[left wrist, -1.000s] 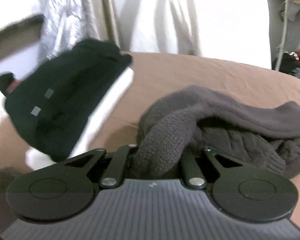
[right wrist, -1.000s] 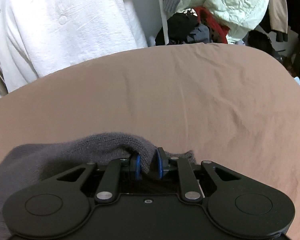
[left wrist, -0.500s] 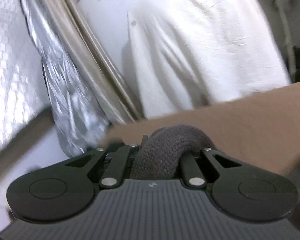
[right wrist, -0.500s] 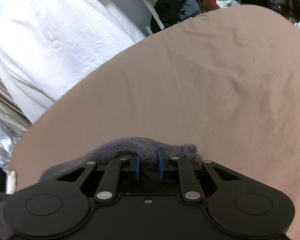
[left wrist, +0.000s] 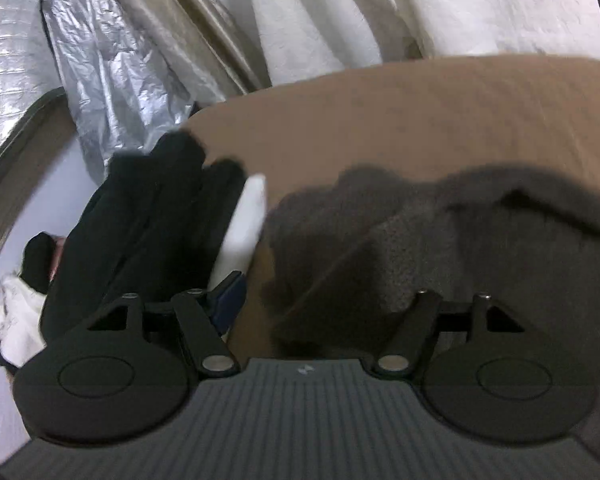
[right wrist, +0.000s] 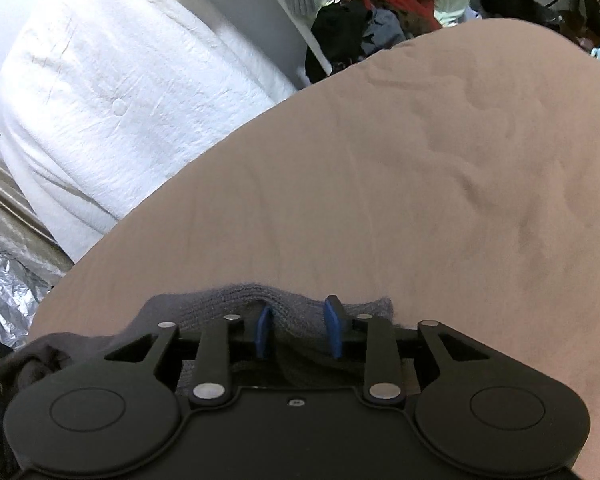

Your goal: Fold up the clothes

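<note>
1. Left view only: a black garment pile point(left wrist: 140, 232) lies at the left edge of the brown sheet point(left wrist: 400, 120), with a white folded piece point(left wrist: 244, 220) tucked just beside it on the sheet side.
2. Left gripper point(left wrist: 332, 300) – jaws spread wide, nothing between them. Only the left blue pad point(left wrist: 228, 300) shows; the right one is not visible.
3. Grey sweater point(left wrist: 440, 232) lies bunched on the brown sheet directly ahead of the left gripper, running off to the right; picture is motion-blurred.
4. Right view shows much less of the grey sweater point(right wrist: 260, 300), just an edge strip at the near side of the brown sheet point(right wrist: 420, 180).
5. Right gripper point(right wrist: 298, 330) – jaws partly open; sweater fabric sits between the blue pads point(right wrist: 264, 332), and they are not visibly pinching it.
6. Right view only: white quilted fabric point(right wrist: 120, 100) beyond the sheet's far-left edge, clothes heap point(right wrist: 380, 20) beyond its far edge.
</note>
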`<state>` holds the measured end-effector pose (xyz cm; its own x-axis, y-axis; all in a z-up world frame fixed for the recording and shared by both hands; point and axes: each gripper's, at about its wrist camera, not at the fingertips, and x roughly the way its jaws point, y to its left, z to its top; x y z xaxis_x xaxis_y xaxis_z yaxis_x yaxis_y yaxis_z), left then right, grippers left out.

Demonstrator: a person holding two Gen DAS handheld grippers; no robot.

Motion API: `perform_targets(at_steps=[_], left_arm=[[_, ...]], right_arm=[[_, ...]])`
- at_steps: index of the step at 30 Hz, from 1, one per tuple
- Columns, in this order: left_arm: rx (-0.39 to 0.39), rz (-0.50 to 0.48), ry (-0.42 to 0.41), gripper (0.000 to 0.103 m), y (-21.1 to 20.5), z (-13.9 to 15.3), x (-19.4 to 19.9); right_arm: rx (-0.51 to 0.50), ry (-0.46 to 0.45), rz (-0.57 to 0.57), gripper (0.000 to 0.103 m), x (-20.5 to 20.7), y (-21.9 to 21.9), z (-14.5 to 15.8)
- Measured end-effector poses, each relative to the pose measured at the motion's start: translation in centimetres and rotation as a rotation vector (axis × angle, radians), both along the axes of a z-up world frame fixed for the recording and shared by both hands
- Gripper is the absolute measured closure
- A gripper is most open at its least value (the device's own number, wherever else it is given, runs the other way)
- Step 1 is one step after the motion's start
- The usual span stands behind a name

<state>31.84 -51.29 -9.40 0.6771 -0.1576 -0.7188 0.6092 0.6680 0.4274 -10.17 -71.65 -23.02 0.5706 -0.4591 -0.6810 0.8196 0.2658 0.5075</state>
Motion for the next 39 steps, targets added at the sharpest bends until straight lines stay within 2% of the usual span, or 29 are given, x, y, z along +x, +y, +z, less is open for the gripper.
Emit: perform_targets(at_steps=[2, 4, 6, 9, 11, 13, 15, 18, 19, 20, 21, 22, 23, 24, 26, 28, 31, 34, 36, 37, 38, 39], left_arm=[[0.037, -0.009, -0.077, 0.031, 2.4, 0.1, -1.9], [0.084, 0.001, -0.22, 0.029, 4.9, 0.5, -4.8], [0.083, 0.003, -0.341, 0.021, 6.9, 0.7, -8.0], [-0.007, -0.002, -0.296, 0.019, 9.3, 0.7, -10.5], [-0.068, 0.004, -0.164, 0.019, 10.5, 0.2, -10.6], [-0.128, -0.011, -0.063, 0.017, 11.6, -0.4, -10.1], [-0.113, -0.039, -0.048, 0.015, 11.2, -1.7, -10.2], [0.052, -0.101, -0.11, 0.015, 9.8, -4.7, -10.4], [0.103, -0.126, -0.124, 0.016, 9.6, -5.7, -10.6], [0.136, -0.173, -0.123, 0.024, 9.3, -6.8, -10.8], [0.158, -0.232, -0.12, 0.043, 8.9, -7.5, -10.8], [0.18, -0.28, -0.127, 0.052, 8.6, -7.9, -11.1], [0.2, -0.306, -0.124, 0.07, 8.2, -8.0, -11.1], [0.2, -0.297, -0.11, 0.094, 7.9, -7.4, -10.9], [0.199, -0.278, -0.083, 0.094, 7.4, -6.3, -10.5], [0.151, -0.244, -0.081, 0.094, 7.6, -4.0, -9.7], [0.105, -0.185, -0.094, 0.093, 8.1, -1.4, -8.3], [0.016, -0.084, -0.007, 0.086, 9.0, 0.0, -6.9], [-0.045, -0.059, 0.041, 0.063, 9.7, 0.2, -7.1], [-0.055, -0.081, 0.031, 0.059, 9.7, 0.0, -7.4], [-0.066, -0.103, 0.02, 0.05, 9.8, -0.2, -7.6], [-0.074, -0.126, 0.008, 0.031, 9.8, -0.4, -7.9]], right_arm=[[-0.027, 0.016, -0.009, 0.063, -0.3, 0.3, 0.8], [-0.069, 0.056, -0.035, 0.057, -0.4, 0.6, 1.4], [-0.11, 0.114, -0.069, 0.057, -0.6, 0.5, 1.8], [-0.166, 0.15, -0.06, 0.057, -0.2, 0.7, 2.5], [-0.209, 0.158, -0.035, 0.057, 0.3, 1.1, 3.1], [-0.291, 0.154, 0.06, 0.057, 1.4, 2.7, 4.2], [-0.289, 0.069, 0.197, 0.055, 2.7, 4.3, 5.0], [-0.156, -0.115, 0.356, 0.055, 4.1, 5.9, 4.5], [-0.152, -0.108, 0.422, 0.055, 4.9, 6.6, 4.4], [-0.209, -0.039, 0.472, 0.055, 5.9, 7.6, 4.5], [-0.278, 0.042, 0.516, 0.054, 7.0, 8.5, 4.6], [-0.355, 0.11, 0.536, 0.053, 7.8, 9.3, 4.6], [-0.411, 0.142, 0.539, 0.051, 8.3, 9.8, 4.6], [-0.394, 0.11, 0.553, 0.049, 8.3, 9.6, 4.4], [-0.326, 0.016, 0.587, 0.049, 8.2, 8.8, 4.1], [-0.271, -0.046, 0.578, 0.049, 7.5, 7.7, 3.6], [-0.24, -0.061, 0.524, 0.049, 6.5, 6.2, 3.4], [-0.2, -0.085, 0.48, 0.049, 5.5, 5.2, 2.8], [-0.185, -0.082, 0.462, 0.049, 6.2, 5.2, 2.6], [-0.197, -0.066, 0.462, 0.049, 6.4, 5.4, 2.7], [-0.213, -0.047, 0.464, 0.049, 6.7, 5.7, 2.8], [-0.23, -0.028, 0.466, 0.049, 6.9, 6.0, 2.9]])
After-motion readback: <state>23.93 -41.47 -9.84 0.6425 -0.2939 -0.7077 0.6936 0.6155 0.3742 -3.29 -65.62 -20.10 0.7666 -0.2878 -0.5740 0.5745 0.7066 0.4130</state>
